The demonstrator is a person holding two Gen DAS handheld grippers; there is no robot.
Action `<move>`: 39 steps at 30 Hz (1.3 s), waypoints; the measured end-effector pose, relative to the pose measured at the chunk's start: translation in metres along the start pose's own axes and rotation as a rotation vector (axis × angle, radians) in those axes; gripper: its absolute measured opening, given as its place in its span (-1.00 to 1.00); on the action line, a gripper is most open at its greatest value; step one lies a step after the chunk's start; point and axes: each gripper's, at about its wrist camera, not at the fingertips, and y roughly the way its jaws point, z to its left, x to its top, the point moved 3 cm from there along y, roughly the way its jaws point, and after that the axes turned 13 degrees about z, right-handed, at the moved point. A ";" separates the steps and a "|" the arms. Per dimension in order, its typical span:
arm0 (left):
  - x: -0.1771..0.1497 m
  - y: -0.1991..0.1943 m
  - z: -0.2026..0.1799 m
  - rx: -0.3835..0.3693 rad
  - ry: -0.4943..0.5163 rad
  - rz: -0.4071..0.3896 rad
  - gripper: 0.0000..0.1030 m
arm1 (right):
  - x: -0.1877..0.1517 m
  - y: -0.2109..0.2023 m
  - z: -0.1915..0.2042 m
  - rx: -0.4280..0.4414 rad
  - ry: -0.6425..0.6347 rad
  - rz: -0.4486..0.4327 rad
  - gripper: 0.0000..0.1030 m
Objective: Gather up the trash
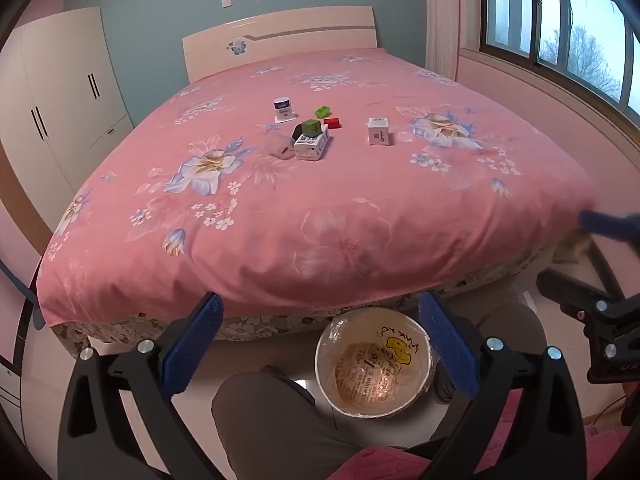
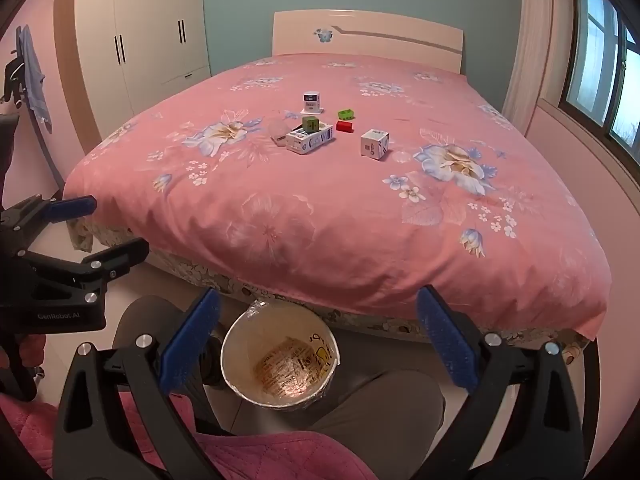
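Note:
Several pieces of trash lie mid-bed on the pink floral cover (image 1: 360, 220): a flat white-and-blue box (image 1: 312, 145) with a green cube (image 1: 311, 126) on top, a red block (image 1: 332, 122), a small green piece (image 1: 322, 112), a white cube box (image 1: 378, 131), a white jar (image 1: 283, 109) and a clear plastic cup (image 1: 279, 145). On the floor at the bed's foot stands a bag-lined white bin (image 1: 360, 328) (image 2: 256, 332). My left gripper (image 1: 320, 296) and right gripper (image 2: 320, 294) both hover open above the bin, far from the trash, with nothing between their fingers.
The person's grey-trousered knees (image 1: 272, 412) flank the bin, with a pink quilted garment (image 2: 272, 456) below. A white wardrobe (image 2: 140, 40) stands at the left and a window (image 1: 560, 32) with a ledge at the right. The headboard (image 2: 368, 36) is against the far wall.

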 end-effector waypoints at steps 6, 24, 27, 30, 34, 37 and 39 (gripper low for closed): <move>0.000 0.000 0.000 -0.007 -0.001 -0.006 0.93 | 0.000 -0.001 0.001 -0.002 -0.001 -0.003 0.87; 0.006 -0.006 -0.004 -0.011 -0.001 -0.009 0.93 | 0.001 -0.004 0.000 -0.002 -0.004 -0.008 0.87; 0.007 -0.007 -0.004 -0.011 -0.002 -0.011 0.93 | 0.002 -0.005 -0.001 -0.003 -0.004 -0.008 0.87; 0.008 -0.008 -0.004 -0.013 -0.001 -0.012 0.93 | 0.002 -0.006 -0.001 -0.003 -0.003 -0.009 0.87; 0.008 -0.012 -0.004 -0.011 0.001 -0.019 0.93 | 0.000 -0.004 0.002 -0.002 -0.006 -0.009 0.87; 0.008 -0.012 -0.004 -0.012 0.000 -0.020 0.93 | -0.002 -0.002 0.003 -0.003 -0.005 -0.011 0.87; 0.008 -0.012 -0.004 -0.011 0.000 -0.021 0.93 | 0.002 -0.007 -0.002 -0.004 -0.004 -0.011 0.87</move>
